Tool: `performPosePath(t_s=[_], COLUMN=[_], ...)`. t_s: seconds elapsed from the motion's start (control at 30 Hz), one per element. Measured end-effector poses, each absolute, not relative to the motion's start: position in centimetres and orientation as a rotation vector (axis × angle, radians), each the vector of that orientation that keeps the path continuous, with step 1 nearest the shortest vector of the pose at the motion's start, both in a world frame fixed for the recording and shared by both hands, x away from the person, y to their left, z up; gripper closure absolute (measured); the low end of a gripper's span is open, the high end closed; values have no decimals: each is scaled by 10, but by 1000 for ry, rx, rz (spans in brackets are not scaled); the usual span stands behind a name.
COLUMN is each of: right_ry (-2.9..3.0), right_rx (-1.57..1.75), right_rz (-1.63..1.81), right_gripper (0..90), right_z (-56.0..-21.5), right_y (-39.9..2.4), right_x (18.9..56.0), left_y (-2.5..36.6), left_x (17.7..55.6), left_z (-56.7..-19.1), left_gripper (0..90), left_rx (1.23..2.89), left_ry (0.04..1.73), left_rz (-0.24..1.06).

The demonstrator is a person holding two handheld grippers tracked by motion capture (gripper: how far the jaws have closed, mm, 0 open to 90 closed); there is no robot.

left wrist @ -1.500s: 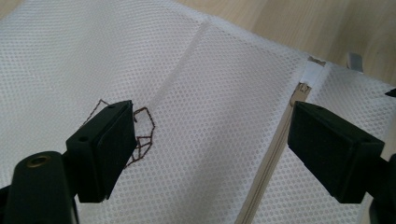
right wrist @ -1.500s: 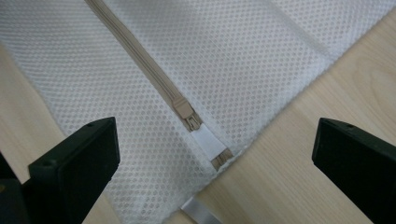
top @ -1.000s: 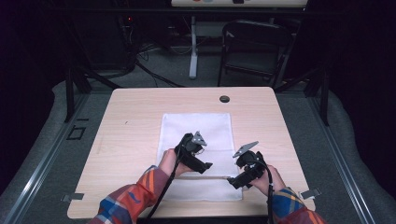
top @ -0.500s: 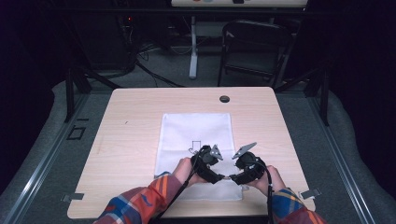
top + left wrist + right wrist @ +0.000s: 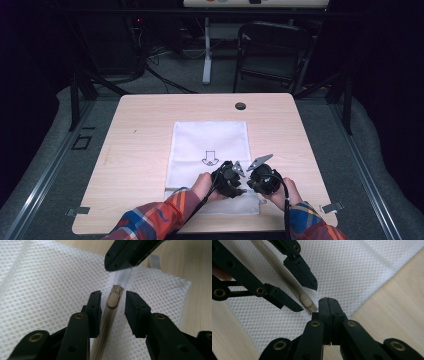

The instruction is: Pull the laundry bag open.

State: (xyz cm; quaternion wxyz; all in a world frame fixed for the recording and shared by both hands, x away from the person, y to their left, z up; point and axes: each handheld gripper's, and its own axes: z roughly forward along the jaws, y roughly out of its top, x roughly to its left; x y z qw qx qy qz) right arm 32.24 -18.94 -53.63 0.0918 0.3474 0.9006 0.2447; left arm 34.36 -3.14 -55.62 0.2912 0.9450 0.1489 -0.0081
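Both hands were met at the mesh bag's (image 5: 210, 145) five-o'clock corner — right gripper (image 5: 328, 305) clamped on the white zipper-end tab (image 5: 123, 277), left gripper (image 5: 113, 302) part-open, closing, astride the zipper pull (image 5: 113, 300).

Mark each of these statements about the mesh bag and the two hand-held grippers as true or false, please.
1. The mesh bag lies flat on the wooden table. True.
2. The left hand-held gripper already pinches the zipper pull. False: its jaws have just been closing and the pull is between them, but a gap remains on each side.
3. The right hand-held gripper is shut on the white tab at the end of the zipper. True.
4. The zipper pull is bright red. False: it is beige, like the zipper.
5. A printed arrow shows on the bag in the high view. True.
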Motion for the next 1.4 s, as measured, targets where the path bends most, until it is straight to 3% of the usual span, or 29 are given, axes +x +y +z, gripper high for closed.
performPosePath(t_s=[0.33, 0.47, 0.6, 0.77, 1.4], right_ry=[2752, 2746, 2743, 2741, 2734], right_rx=[1038, 1054, 1051, 1050, 1064], right_rz=[653, 670, 664, 681, 680], right_gripper=[900, 900, 900, 900, 900], right_z=[-553, -554, -554, -555, -555], right_y=[-193, -193, -195, -193, -194], right_x=[328, 327, 328, 327, 327], left_y=[-30, -31, -34, -36, -34], left_x=[341, 341, 340, 339, 337], left_z=[-560, -560, -562, -563, -559], left_gripper=[822, 817, 724, 802, 815], left_rx=[2513, 2513, 2516, 2503, 2518], left_ry=[373, 366, 353, 357, 379], left_rz=[3, 7, -7, 4, -5])
